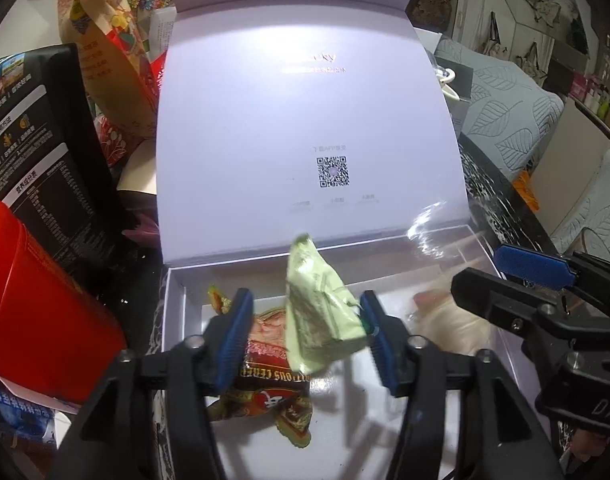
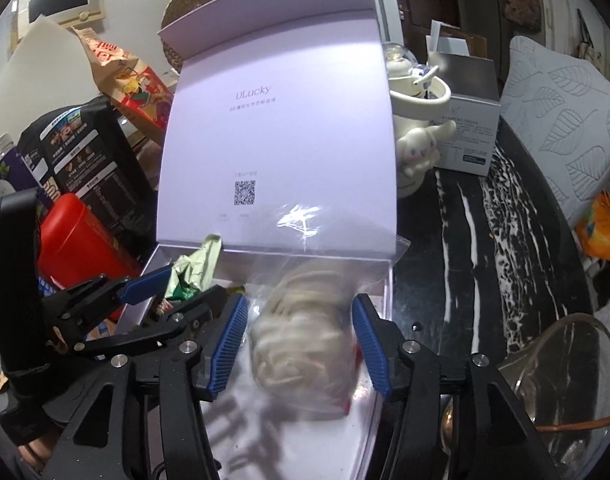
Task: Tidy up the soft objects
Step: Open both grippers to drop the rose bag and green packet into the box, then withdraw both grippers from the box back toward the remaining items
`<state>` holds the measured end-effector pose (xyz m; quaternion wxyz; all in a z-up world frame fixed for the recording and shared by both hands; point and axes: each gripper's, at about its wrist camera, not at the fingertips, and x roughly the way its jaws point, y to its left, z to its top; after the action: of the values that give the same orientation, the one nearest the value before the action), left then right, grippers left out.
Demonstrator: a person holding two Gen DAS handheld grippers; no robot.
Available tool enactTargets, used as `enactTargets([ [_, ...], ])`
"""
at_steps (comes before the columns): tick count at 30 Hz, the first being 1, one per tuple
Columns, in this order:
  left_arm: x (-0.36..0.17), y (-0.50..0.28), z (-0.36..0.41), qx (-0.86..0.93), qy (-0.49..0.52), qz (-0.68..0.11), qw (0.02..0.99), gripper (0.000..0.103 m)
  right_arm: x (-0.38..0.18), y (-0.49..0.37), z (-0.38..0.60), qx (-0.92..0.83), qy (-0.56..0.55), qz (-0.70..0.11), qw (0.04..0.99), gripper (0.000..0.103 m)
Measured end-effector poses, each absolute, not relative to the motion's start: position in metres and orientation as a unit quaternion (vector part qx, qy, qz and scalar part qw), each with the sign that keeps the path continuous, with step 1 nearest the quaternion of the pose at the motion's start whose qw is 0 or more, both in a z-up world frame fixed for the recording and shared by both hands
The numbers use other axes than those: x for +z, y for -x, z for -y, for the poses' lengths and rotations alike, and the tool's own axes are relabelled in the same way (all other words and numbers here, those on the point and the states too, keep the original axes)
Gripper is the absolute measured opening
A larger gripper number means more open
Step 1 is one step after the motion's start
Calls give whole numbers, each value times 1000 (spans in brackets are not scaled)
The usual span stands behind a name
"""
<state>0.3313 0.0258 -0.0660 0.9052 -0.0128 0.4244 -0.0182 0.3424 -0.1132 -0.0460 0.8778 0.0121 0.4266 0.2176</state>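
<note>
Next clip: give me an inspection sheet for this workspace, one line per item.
Surface: black marbled tabletop, crowded on the left.
Job's things: open white box, lid up; inside, green packet, red-gold wrapper, clear bag of pale noodles.
Clutter: red container, black carton, snack bag, cream figurine, grey box, glass bowl.
Grippers: left tool open around the green packet; right tool open astride the noodle bag, pads clear.
Cables: nothing seen.
Surroundings: leaf-print cushion, wall panel.
</note>
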Motion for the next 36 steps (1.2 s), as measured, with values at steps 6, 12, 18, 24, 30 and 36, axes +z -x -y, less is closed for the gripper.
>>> enactTargets([
  [6,-56,-325,-31,-15,16,-416,909,62,-36,-338,118,212,-11,-415,885,55],
  [12,-36,-314,-36,-7,17,-389,921,62,-18,-326,121,211,-7,-390,896,55],
  [18,-5,-298,-35,-6,12,-357,934,62,6,-311,125,215,-16,-366,905,55],
  [24,30,-272,-32,-9,11,-321,947,62,38,-287,131,218,-18,-334,917,55],
  [30,61,-238,-27,-8,6,-287,958,62,69,-256,135,221,-12,-305,926,55],
  [36,82,-208,-21,-17,4,-265,964,62,92,-220,140,218,-6,-278,936,57],
])
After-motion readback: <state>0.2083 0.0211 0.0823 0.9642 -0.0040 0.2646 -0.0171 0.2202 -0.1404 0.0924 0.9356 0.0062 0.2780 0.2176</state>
